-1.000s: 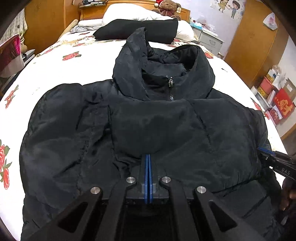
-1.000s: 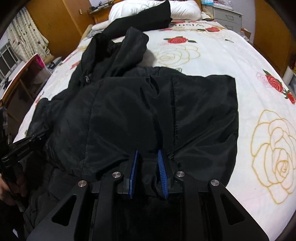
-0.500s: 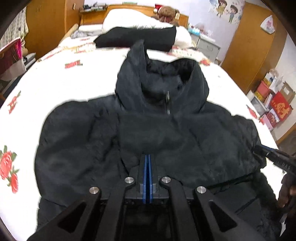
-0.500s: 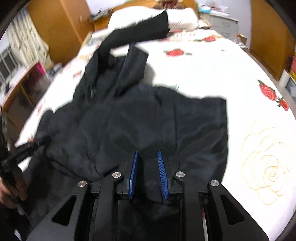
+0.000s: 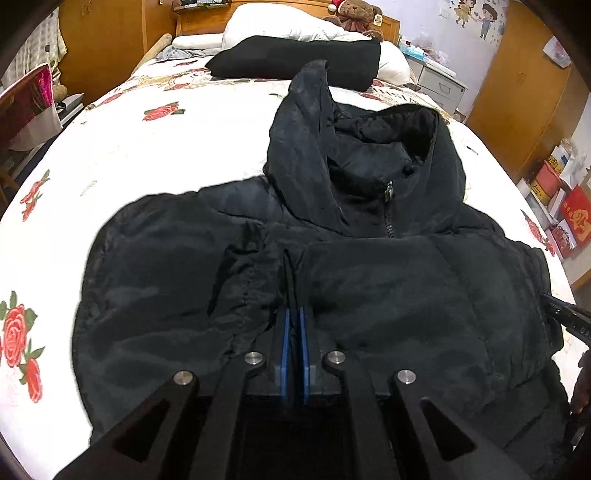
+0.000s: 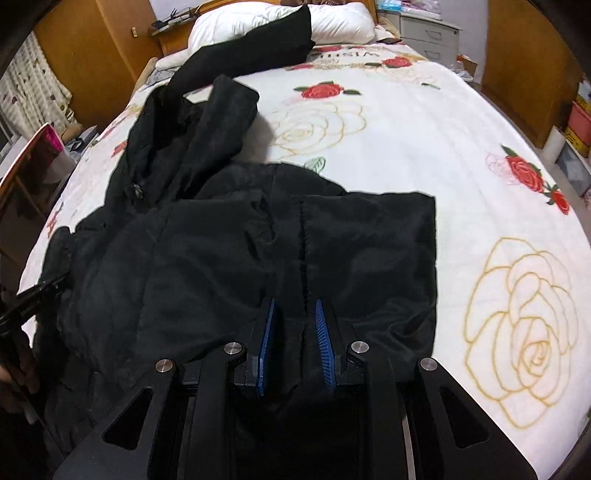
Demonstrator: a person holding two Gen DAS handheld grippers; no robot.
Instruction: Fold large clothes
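Note:
A black hooded puffer jacket (image 5: 369,288) lies front up on the bed, zipped, hood toward the headboard; it also shows in the right wrist view (image 6: 229,258). My left gripper (image 5: 294,314) is shut on a pinched fold of the jacket's lower front near the left side. My right gripper (image 6: 295,314) is shut on a thick bunch of the jacket's lower hem on the right side, pads held apart by the cloth. The hem near both grippers is lifted. Each gripper's tip shows at the edge of the other's view.
The bed (image 5: 155,155) has a white sheet with rose prints. A black folded garment (image 5: 295,62) and white pillows (image 6: 340,18) lie at the headboard. A nightstand (image 5: 439,85) and wooden wardrobes stand to the right. A chair (image 5: 26,107) stands at left.
Both grippers have drawn the jacket's lower part toward the bed's foot and lifted it. The cloth now bunches around the left pads, and more white sheet shows left of the jacket.

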